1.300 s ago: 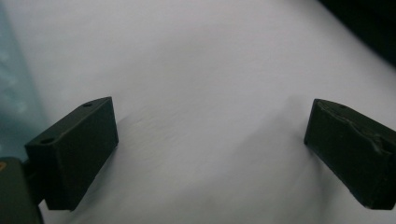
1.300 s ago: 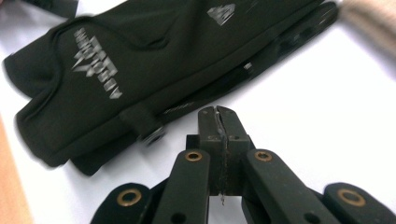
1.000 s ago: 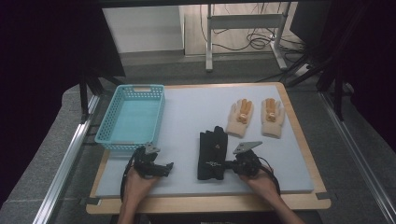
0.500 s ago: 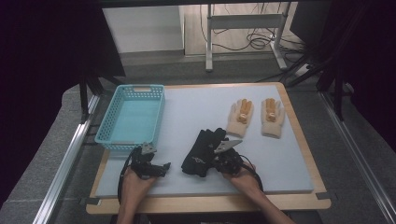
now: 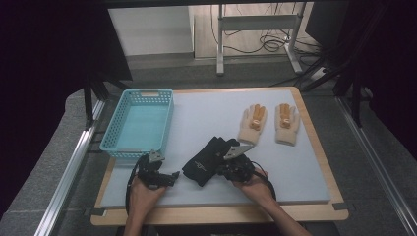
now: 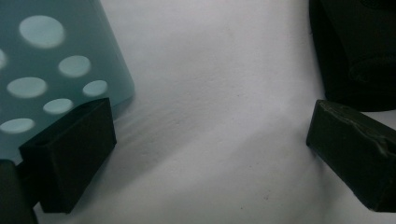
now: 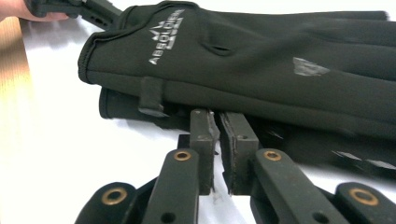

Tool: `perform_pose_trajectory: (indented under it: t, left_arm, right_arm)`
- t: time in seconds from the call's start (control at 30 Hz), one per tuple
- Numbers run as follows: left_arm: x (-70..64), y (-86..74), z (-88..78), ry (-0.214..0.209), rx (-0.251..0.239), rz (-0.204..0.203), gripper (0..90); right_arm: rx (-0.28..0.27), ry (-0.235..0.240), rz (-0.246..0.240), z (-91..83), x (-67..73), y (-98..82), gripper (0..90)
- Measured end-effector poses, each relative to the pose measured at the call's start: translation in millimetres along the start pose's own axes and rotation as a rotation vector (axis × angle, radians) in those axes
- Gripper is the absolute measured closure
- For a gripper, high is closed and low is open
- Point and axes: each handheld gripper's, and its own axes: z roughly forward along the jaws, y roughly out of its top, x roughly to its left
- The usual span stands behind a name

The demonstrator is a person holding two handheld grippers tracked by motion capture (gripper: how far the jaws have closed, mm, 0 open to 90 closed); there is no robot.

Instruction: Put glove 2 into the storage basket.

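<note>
The soft, light black gloves (image 7: 261, 70) are best pinched at the cuff; the right gripper (image 7: 218, 140) is nearly closed beside them, the left gripper (image 6: 210, 154) held wide.

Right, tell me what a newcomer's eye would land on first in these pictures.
First, the stacked pair of black fabric gloves near the front of the pale blue table mat, with the right gripper at their edge, jaws nearly closed. Next, the pair of cream knitted gloves with orange palms lying flat at the far right. Then the empty turquoise plastic basket at the left, the open left gripper just in front of it.
</note>
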Motion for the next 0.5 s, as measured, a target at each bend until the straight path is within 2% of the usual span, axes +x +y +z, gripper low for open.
perform_pose_trajectory:
  t: [0.1, 0.27, 0.37, 0.5]
  left_arm:
    - [0.1, 0.0, 0.0, 0.0, 0.0, 0.0, 1.7]
    - [0.2, 0.0, 0.1, -0.002, 0.001, 0.0, 1.5]
    - [0.1, 0.0, 0.2, -0.003, 0.001, 0.0, 1.4]
    - [0.1, 0.0, 0.1, -0.003, 0.001, 0.0, 1.4]
  right_arm:
    - [0.0, -0.031, 0.011, -12.1, -8.8, -5.9, 76.4]
    - [-0.021, -0.081, 0.061, -31.8, -27.8, -19.7, 67.9]
    - [-0.031, -0.13, 0.082, -42.7, -39.2, -29.0, 59.9]
    - [-0.03, -0.194, 0.114, -55.5, -54.6, -41.3, 44.8]
